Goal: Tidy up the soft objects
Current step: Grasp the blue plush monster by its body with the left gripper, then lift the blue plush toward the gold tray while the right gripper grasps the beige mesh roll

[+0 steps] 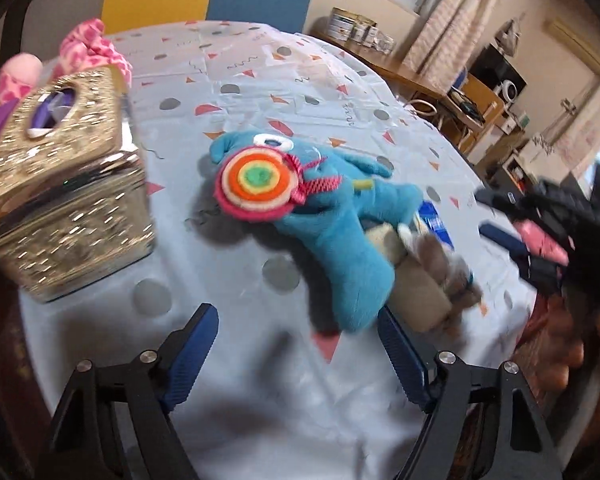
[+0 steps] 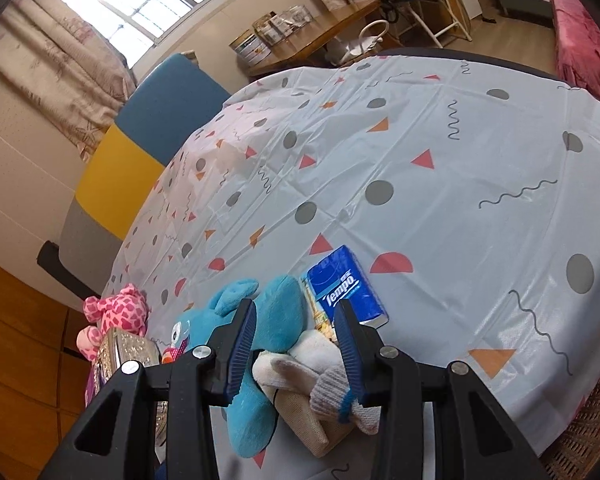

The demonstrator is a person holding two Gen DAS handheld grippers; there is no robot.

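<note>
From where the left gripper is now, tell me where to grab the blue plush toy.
Take the blue plush toy by its near leg, coming from above with the left gripper. That limb is narrow, lies flat and points toward the open jaws. Its right side presses against the beige sock bundle, so keep to the lower end, probably safest.

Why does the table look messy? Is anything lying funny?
Yes. The blue plush toy is flopped on its side, with one leg lying over the rolled socks. The blue tissue pack lies crooked right behind them, all bunched in one heap.
</note>
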